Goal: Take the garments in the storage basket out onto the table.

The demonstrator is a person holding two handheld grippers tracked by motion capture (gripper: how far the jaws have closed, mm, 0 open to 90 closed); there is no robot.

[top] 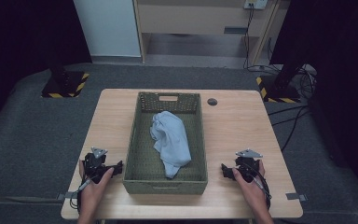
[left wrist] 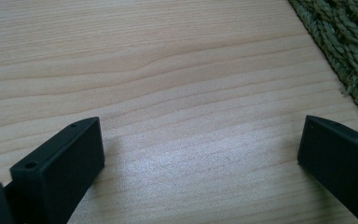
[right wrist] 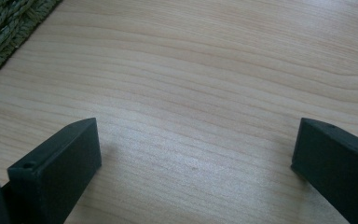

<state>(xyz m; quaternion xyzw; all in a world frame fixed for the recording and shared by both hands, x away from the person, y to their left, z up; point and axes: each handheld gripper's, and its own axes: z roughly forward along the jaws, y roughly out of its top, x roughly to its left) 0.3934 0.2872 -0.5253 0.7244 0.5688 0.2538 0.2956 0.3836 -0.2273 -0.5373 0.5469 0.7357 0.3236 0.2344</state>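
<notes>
Wooden surface (top: 242, 130) carries a woven basket (top: 134, 140) holding crumpled pale-blue cloth (top: 170, 140); left gripper (top: 116, 166) and right gripper (top: 224, 170) rest outside it, fingers wide, nothing held, so reaching in for the cloth likely comes next.

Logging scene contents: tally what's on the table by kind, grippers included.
Green woven basket: 1
Light blue cloth, lying in the basket: 1
Grippers: 2, left gripper and right gripper, both open, resting on the table
Total: 4
</notes>
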